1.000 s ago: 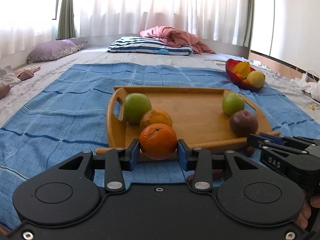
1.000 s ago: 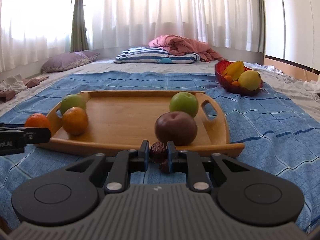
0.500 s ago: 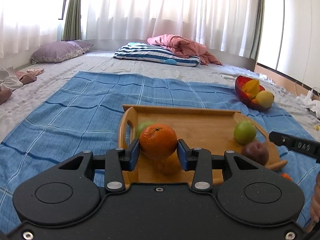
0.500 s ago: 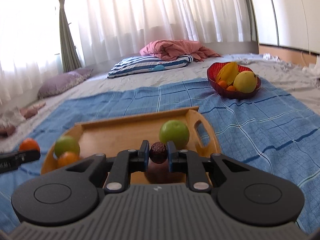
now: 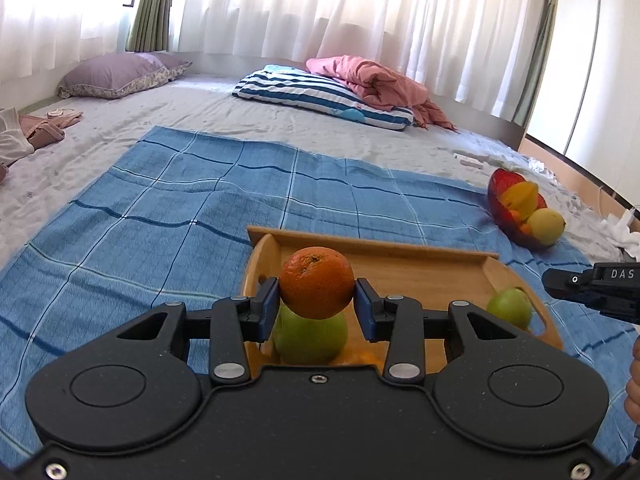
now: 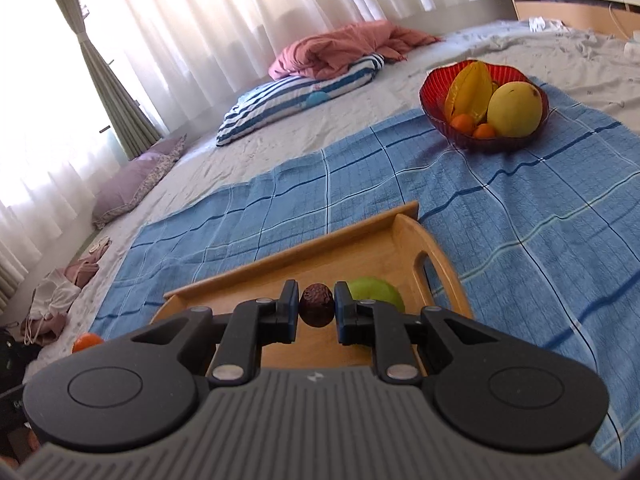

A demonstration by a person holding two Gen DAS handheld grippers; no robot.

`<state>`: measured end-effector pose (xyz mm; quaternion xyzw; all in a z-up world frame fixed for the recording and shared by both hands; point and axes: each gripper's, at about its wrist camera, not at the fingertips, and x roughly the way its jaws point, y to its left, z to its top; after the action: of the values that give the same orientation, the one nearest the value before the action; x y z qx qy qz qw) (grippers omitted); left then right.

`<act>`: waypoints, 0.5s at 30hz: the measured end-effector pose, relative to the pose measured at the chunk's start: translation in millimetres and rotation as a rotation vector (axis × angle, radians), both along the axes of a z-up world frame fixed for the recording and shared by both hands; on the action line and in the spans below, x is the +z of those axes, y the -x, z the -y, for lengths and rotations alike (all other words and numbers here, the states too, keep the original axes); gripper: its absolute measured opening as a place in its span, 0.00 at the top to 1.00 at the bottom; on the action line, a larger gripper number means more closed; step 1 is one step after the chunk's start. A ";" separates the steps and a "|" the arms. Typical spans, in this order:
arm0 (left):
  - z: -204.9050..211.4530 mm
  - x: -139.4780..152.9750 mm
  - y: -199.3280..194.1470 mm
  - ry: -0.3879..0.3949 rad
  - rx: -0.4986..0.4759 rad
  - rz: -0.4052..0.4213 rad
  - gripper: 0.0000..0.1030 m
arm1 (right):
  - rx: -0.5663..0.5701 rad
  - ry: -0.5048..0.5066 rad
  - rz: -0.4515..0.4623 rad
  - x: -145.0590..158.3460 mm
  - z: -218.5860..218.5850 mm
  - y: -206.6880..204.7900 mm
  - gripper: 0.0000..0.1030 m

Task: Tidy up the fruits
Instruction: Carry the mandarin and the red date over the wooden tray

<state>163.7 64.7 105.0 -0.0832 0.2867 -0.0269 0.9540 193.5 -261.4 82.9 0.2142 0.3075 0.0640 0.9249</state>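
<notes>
Transfer step: left gripper (image 5: 316, 304) jaws clamp the orange (image 5: 317, 282), right gripper (image 6: 316, 307) jaws clamp a small dark fruit (image 6: 317, 304), both above the wooden tray (image 5: 420, 270); lower each onto bare wood before releasing.

Count of items in view:

Grippers: two, the left gripper (image 5: 316, 305) and the right gripper (image 6: 317, 307).

Wooden tray (image 5: 400, 258): one.

Red bowl (image 6: 434, 96), far right: one.

Green apples: two, a left apple (image 5: 310, 336) and a right apple (image 5: 510, 307).

Oranges: one orange (image 5: 317, 282).

Small dark wrinkled fruit (image 6: 317, 305): one.

In the bowl: one star fruit (image 6: 470, 90), one yellow fruit (image 6: 516, 109), two small orange fruits (image 6: 463, 122).

Pillows: two, one striped pillow (image 5: 320, 96), one purple pillow (image 5: 120, 74).
</notes>
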 end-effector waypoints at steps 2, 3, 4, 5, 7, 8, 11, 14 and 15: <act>-0.9 -0.3 -11.1 0.005 -0.001 -0.011 0.63 | -0.002 0.013 -0.008 0.4 -1.2 -11.5 0.79; -1.3 -0.8 -16.9 0.009 -0.002 -0.018 0.63 | 0.001 0.024 -0.012 0.6 -2.6 -17.6 0.79; -1.8 -1.9 -23.9 0.012 0.001 -0.027 0.63 | 0.002 0.035 -0.015 0.3 -4.4 -23.4 0.79; -2.2 -3.0 -30.3 0.013 0.003 -0.036 0.63 | 0.000 0.045 -0.020 -0.1 -6.2 -29.2 0.79; -2.6 -5.8 -45.0 0.013 0.008 -0.060 0.63 | -0.006 0.075 -0.033 -2.2 -9.4 -41.7 0.79; -2.6 -7.5 -52.2 0.013 0.010 -0.071 0.63 | -0.010 0.091 -0.039 -3.3 -10.8 -47.7 0.79; -0.8 -13.9 -72.3 0.003 0.009 -0.099 0.63 | -0.016 0.127 -0.056 -8.3 -14.3 -63.4 0.79; 3.9 -21.5 -88.3 -0.014 0.001 -0.125 0.63 | -0.020 0.154 -0.075 -15.6 -17.1 -76.4 0.79; 5.7 -24.9 -94.5 -0.022 -0.003 -0.137 0.63 | -0.024 0.158 -0.083 -18.4 -17.5 -80.2 0.79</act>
<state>258.1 59.0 80.1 -0.0741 0.3515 -0.0195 0.9330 273.7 -243.9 64.6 0.1466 0.3473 0.0196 0.9260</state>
